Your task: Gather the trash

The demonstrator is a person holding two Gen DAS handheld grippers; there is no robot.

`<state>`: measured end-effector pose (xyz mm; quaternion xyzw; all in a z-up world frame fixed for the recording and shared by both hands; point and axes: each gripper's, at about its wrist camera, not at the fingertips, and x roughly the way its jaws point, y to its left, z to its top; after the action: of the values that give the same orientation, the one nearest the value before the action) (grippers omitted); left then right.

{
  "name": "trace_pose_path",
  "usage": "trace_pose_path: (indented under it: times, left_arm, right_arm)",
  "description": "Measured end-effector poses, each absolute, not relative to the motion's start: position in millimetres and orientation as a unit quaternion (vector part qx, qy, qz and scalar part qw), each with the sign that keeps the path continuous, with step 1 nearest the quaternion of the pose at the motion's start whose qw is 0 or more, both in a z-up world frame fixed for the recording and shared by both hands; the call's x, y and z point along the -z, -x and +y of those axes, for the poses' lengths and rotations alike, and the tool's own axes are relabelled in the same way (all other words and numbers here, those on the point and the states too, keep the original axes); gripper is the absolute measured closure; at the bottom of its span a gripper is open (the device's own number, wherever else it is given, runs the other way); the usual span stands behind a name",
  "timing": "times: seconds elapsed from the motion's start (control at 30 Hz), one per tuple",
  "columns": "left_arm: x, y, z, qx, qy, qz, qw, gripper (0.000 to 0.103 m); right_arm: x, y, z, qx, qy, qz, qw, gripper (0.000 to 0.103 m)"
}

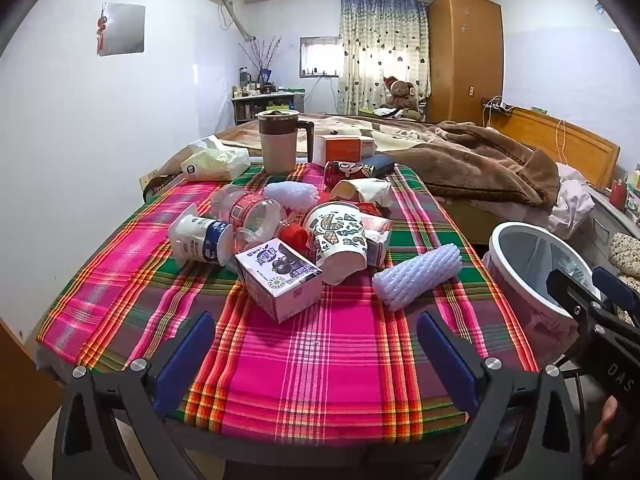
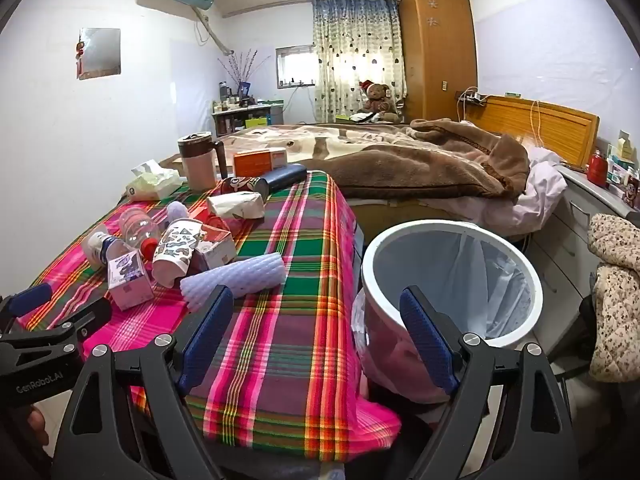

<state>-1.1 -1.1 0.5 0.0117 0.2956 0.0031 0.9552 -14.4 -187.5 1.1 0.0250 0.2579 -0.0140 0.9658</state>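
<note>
Trash lies piled mid-table on the plaid cloth [image 1: 320, 344]: a purple milk carton [image 1: 280, 280], a patterned paper cup [image 1: 340, 244] on its side, a clear plastic bottle [image 1: 252, 216], a white yogurt bottle [image 1: 196, 240], a white foam net sleeve [image 1: 416, 276] and a crumpled paper bag [image 1: 368, 192]. A white-rimmed trash bin [image 2: 452, 280] with a plastic liner stands right of the table. My left gripper [image 1: 316, 344] is open and empty, in front of the carton. My right gripper [image 2: 316, 316] is open and empty, between the table's right edge and the bin.
At the table's far end stand a lidded mug [image 1: 276, 144], a tissue pack [image 1: 216, 164], an orange box [image 1: 344, 148] and a dark case [image 1: 376, 164]. A bed with a brown blanket [image 1: 472, 160] lies behind. A drawer unit [image 2: 580, 220] stands right of the bin.
</note>
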Motion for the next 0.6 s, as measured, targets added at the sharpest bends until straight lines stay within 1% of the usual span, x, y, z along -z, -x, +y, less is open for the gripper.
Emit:
trace_pose_path:
  times: [0.27,0.43,0.6]
  left_arm:
    - [1,5,-8,-0.005,-0.013,0.294,0.956,0.001]
    - [-5,13,5,-0.003,-0.007,0.291,0.957,0.001]
    - [-2,1,0,-0.006,-0.008,0.297,0.955,0.001]
  right_arm:
    - [-1,15,-188,0.016,-0.029,0.26,0.965,0.016]
    - [-2,16,-188,0.017,-0.03,0.259,0.965,0.016]
    - [-4,16,-189,0.015,-0.028,0.258,0.966,0.016]
